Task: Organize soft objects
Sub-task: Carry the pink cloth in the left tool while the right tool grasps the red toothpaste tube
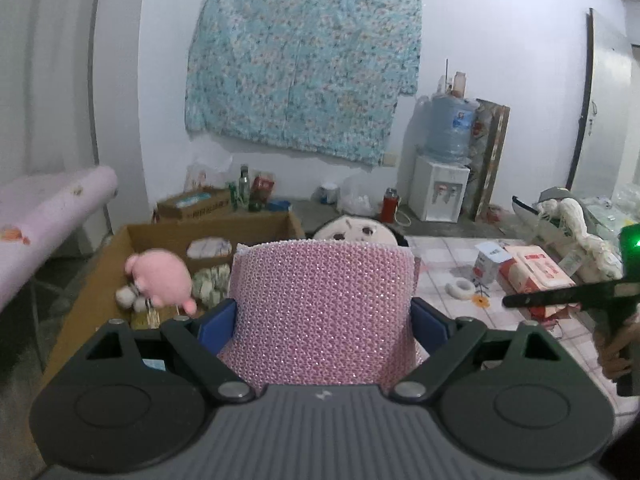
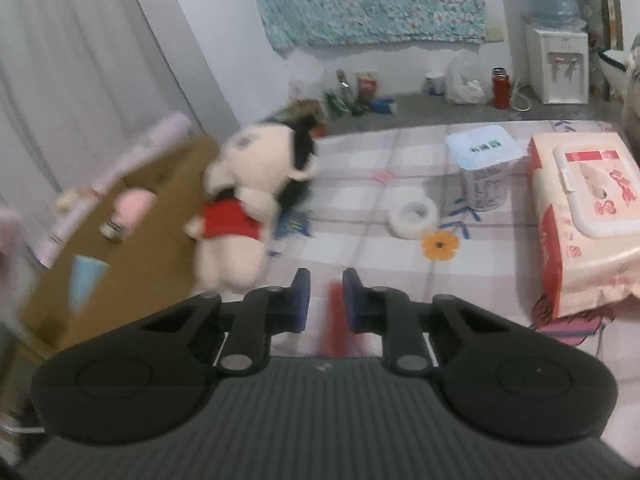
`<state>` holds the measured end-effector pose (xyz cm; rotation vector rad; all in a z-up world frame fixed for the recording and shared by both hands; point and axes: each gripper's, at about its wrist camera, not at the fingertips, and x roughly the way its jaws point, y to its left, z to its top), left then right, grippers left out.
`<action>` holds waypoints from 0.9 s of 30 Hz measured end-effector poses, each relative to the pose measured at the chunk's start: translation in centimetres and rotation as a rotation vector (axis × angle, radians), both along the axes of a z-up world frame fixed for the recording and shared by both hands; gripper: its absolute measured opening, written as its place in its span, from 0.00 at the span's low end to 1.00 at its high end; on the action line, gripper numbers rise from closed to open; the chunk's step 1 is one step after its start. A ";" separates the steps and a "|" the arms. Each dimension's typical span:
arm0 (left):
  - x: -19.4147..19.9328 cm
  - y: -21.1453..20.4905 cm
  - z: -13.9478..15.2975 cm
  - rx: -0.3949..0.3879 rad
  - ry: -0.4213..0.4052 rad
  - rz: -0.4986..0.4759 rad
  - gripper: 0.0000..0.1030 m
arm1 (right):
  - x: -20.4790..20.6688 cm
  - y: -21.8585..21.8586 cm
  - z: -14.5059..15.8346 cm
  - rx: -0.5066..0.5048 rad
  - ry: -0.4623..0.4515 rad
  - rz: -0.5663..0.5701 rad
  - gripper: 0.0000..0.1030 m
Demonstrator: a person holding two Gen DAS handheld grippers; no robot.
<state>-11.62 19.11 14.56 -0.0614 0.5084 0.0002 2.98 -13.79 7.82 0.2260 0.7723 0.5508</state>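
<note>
My left gripper (image 1: 323,322) is clamped on a pink knitted cloth (image 1: 323,312) held up over the cardboard box (image 1: 132,240) where a pink plush (image 1: 162,280) lies, while my right gripper (image 2: 325,300) hangs slightly parted and empty above the checked sheet (image 2: 360,168), just beside the red-shirted plush doll (image 2: 248,200).

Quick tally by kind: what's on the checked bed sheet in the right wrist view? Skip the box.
Plush toys: 1, the cream doll in a red shirt
Tape rolls: 1, white
Tissue packs: 1, blue-topped
Wet wipe packs: 1, pink
Total: 4
</note>
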 end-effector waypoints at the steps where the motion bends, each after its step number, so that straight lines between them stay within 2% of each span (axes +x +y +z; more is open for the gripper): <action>1: 0.0 0.2 -0.3 -0.010 0.019 0.004 0.89 | -0.3 -0.1 0.5 0.006 -0.010 -0.001 0.16; 4: 0.4 0.7 -1.1 0.016 0.050 0.042 0.89 | -0.8 0.8 1.2 -0.075 -0.047 -0.009 0.16; 10: -0.4 0.5 -0.7 0.019 0.045 0.019 0.89 | -0.7 0.7 0.3 -0.111 -0.007 0.037 0.18; 14: -1.1 0.0 -0.4 0.030 0.040 -0.024 0.90 | -0.5 0.2 -0.9 -0.062 0.062 0.111 0.22; 17: -1.2 -0.1 -0.9 0.030 0.048 -0.036 0.91 | -0.3 1.1 -2.0 -0.085 0.112 0.165 0.32; 19: -1.0 0.1 -1.4 0.021 0.057 -0.038 0.91 | 0.0 2.3 -3.0 -0.127 0.134 0.173 0.52; 21: -0.8 0.5 -2.0 0.009 0.060 -0.033 0.91 | 0.2 3.8 -4.0 -0.181 0.119 0.166 0.48; 22: -0.7 0.8 -2.3 0.002 0.058 -0.030 0.91 | 0.4 4.7 -4.6 -0.248 0.105 0.136 0.31; 23: -0.7 1.0 -2.6 0.003 0.050 -0.017 0.91 | 0.7 5.3 -5.2 -0.289 0.116 0.115 0.30; 27: -0.5 2.0 -3.3 0.026 0.039 -0.010 0.92 | 1.2 5.8 -5.4 -0.269 0.132 0.091 0.27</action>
